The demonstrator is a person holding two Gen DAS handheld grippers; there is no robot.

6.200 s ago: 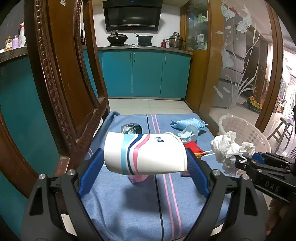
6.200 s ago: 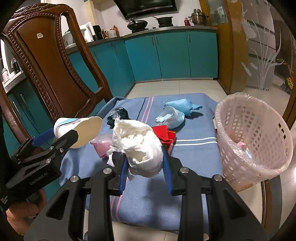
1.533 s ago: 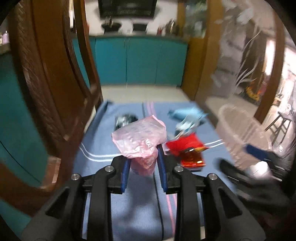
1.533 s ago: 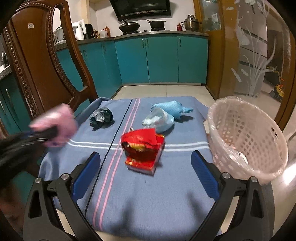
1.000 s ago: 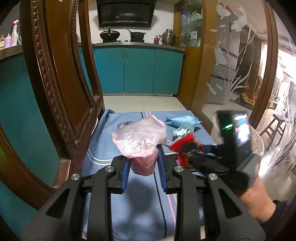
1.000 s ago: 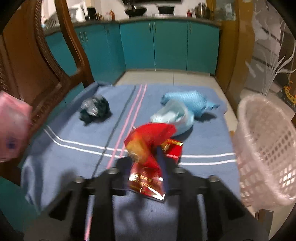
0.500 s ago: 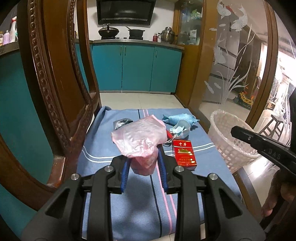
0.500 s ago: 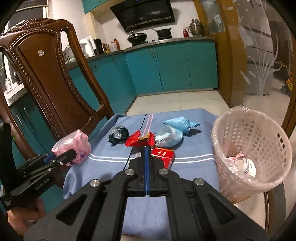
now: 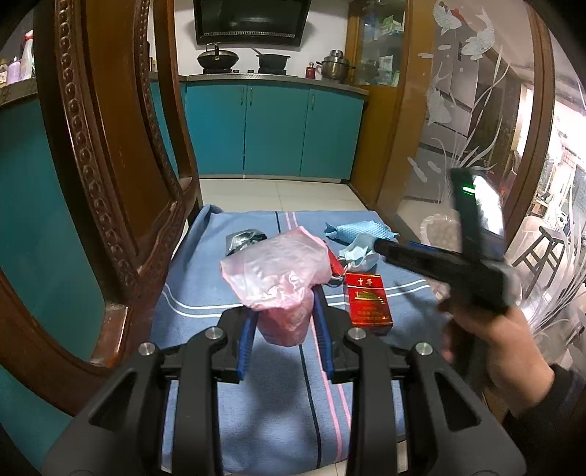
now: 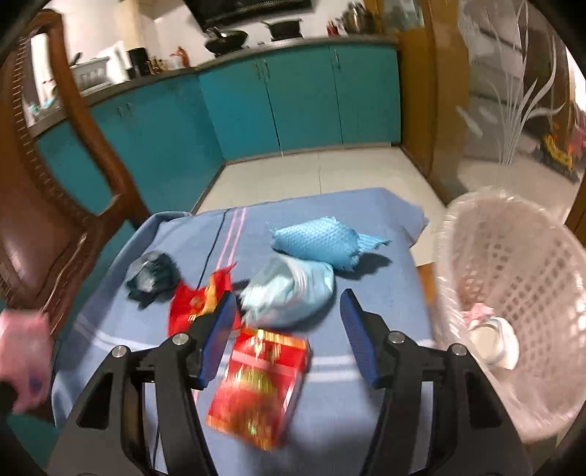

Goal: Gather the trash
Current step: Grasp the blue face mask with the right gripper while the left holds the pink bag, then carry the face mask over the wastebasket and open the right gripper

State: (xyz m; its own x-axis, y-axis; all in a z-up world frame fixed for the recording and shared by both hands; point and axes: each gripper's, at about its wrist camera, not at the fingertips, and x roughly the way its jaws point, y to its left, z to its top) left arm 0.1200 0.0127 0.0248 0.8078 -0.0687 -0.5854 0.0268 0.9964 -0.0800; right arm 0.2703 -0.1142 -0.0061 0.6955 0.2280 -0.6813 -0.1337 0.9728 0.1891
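"中华" on red cigarette pack (image 9: 368, 299)

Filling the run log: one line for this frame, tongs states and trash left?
left tongs: shut on pink plastic bag | right tongs: open, over red cigarette pack | basket: right of table

The left gripper (image 9: 282, 315) has its fingers closed on a crumpled pink plastic bag (image 9: 280, 272). The right gripper (image 10: 289, 331), held in the person's right hand (image 9: 490, 348), has its fingers spread wide, gripping nothing.

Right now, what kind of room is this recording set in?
Most likely a home kitchen with a dining area: teal cabinets, pots on a stove under a range hood, and a carved wooden chair.
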